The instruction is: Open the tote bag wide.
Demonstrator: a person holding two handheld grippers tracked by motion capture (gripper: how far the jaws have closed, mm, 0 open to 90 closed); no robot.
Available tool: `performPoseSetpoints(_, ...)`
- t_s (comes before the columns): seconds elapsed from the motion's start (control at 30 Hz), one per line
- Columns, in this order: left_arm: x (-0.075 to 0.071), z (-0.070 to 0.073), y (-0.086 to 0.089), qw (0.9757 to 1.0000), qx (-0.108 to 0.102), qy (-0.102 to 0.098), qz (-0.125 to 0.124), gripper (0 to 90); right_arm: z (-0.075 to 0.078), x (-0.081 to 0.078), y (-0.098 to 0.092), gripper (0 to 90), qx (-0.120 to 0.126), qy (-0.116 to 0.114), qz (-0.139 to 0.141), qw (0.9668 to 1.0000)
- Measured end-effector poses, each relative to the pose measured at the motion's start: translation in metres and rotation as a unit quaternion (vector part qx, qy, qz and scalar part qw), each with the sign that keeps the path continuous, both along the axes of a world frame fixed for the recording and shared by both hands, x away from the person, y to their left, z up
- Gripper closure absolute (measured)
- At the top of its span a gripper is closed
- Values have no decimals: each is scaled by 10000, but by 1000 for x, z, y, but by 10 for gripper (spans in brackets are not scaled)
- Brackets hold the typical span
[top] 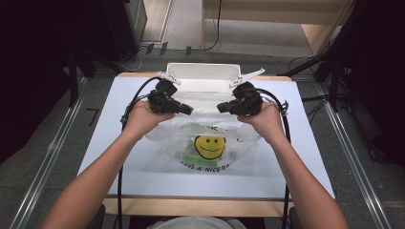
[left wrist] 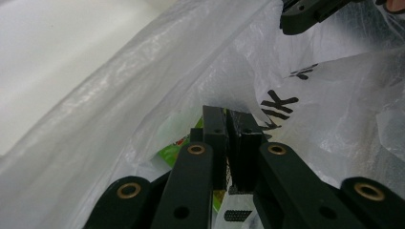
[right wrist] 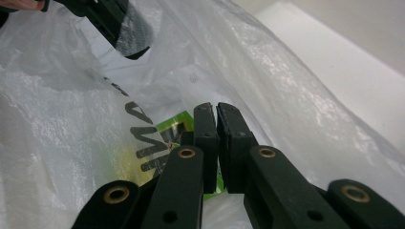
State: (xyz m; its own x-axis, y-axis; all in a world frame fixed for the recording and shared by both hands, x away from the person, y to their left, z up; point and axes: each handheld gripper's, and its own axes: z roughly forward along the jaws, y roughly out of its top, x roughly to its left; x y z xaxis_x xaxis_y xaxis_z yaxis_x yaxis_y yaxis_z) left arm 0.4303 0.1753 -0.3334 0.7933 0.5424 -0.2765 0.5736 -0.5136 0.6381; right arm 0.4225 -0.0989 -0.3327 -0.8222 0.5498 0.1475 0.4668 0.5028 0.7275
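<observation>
Black jaws of the left hand-held gripper (left wrist: 228, 143) stand pressed together, pinching a fold of the thin plastic bag (left wrist: 157, 86) at its rim. The right hand-held gripper (right wrist: 217, 143) is closed the same way, its jaws clamped on the bag's film on the other side.

From the high view, the left hand-held gripper (top: 184, 109) and the right hand-held gripper (top: 224, 108) point inward at each other, level, with the bag's mouth stretched between them. The person's left hand (top: 141, 119) and right hand (top: 267, 120) each wrap a gripper body, knuckles up; both forearms reach forward from the near edge and angle slightly toward the middle. A black cable loops back from each gripper along the arm.

The plastic bag (top: 239, 143) lies on the white tabletop (top: 305, 157), near its middle and toward the far side, its yellow smiley face (top: 209, 146) and black lettering facing up. A green packet (top: 190, 155) shows through the film, inside the bag beside the face.

Just behind the bag, at the far edge of the tabletop, stands a white open box (top: 203, 72).
</observation>
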Motion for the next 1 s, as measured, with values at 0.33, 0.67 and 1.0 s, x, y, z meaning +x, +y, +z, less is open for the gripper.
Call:
performPoseSetpoints(0.33,2,-17,7,9997,-110,175,140,885,-23,-5,-3,882,-50,57,-197,9998)
performPoseSetpoints(0.67,-1,-39,9,9997,-23,152,212,886,-43,-4,-2,881,-80,155,-375,9991)
performPoseSetpoints(1.0,-3,-61,13,9989,59,289,358,885,-65,-4,0,881,-35,254,-458,9986)
